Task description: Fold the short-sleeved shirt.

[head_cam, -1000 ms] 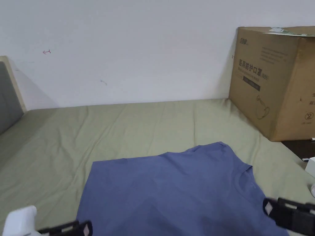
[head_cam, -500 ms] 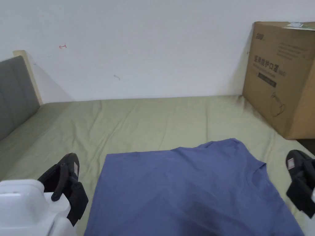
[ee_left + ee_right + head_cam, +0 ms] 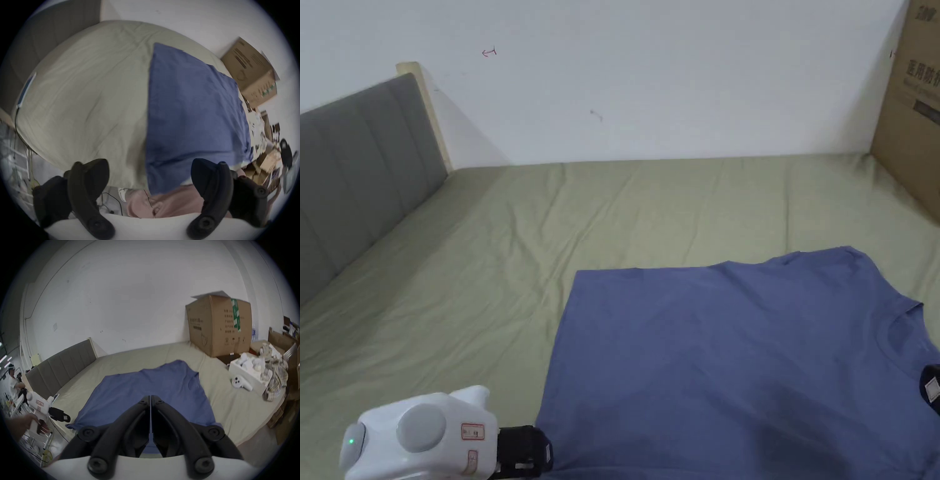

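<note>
1. The blue shirt lay spread on the green bed sheet, its near edge hanging off the bed; sleeves seemed tucked already, though blur leaves that uncertain.
2. The left gripper stood wide open beside the shirt's left hem corner, holding nothing.
3. The right gripper was closed above the shirt, apparently empty.
4. Remaining, by my judgement: the crosswise folds.

— Bedroom or workspace?
— More a makeshift recording room: bed with olive sheet and grey padded headboard ahead-left of the right gripper, yet a big cardboard box ahead-right, clutter beyond, people seated far left.
</note>
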